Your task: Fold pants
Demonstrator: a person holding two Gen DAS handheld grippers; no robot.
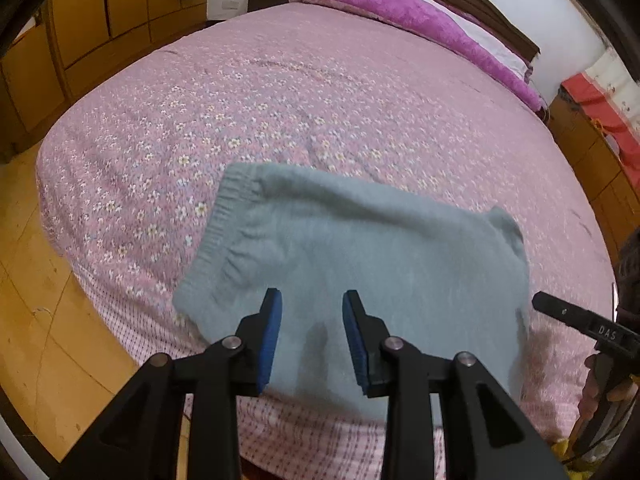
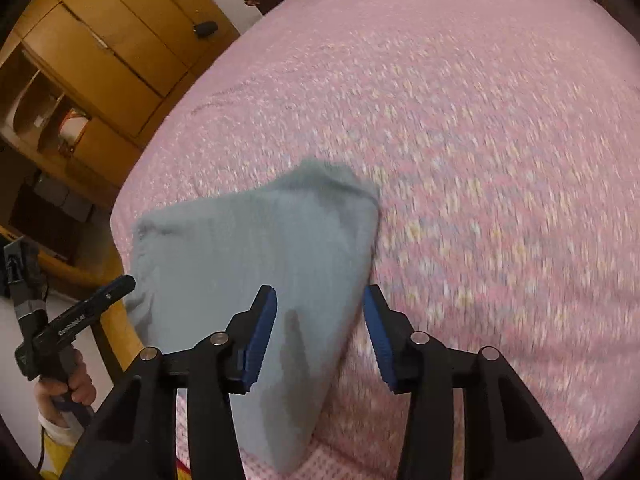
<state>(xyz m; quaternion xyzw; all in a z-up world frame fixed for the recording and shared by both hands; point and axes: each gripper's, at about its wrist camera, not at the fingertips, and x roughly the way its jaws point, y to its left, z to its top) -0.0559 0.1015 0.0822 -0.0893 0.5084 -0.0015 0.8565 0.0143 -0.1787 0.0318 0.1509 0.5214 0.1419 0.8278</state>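
Observation:
Grey-blue pants (image 1: pixel 360 248) lie folded into a compact rectangle near the front edge of a pink flowered bedspread (image 1: pixel 280 100). Their ribbed waistband (image 1: pixel 228 220) is on the left. My left gripper (image 1: pixel 312 294) hovers over the near part of the pants, open, with its blue pads apart and casting shadows on the cloth. In the right wrist view the pants (image 2: pixel 248 248) fill the lower left. My right gripper (image 2: pixel 319 290) is open above their right edge, with cloth below the gap and nothing pinched.
Purple pillows (image 1: pixel 400 12) line the headboard at the far side. Wooden cupboards (image 1: pixel 100 8) stand to the left, beyond a strip of wood floor (image 1: pixel 40 280). A person's hand (image 2: pixel 68 392) grips the other tool's handle at the bed's left corner. The bedspread (image 2: pixel 480 120) stretches far to the right.

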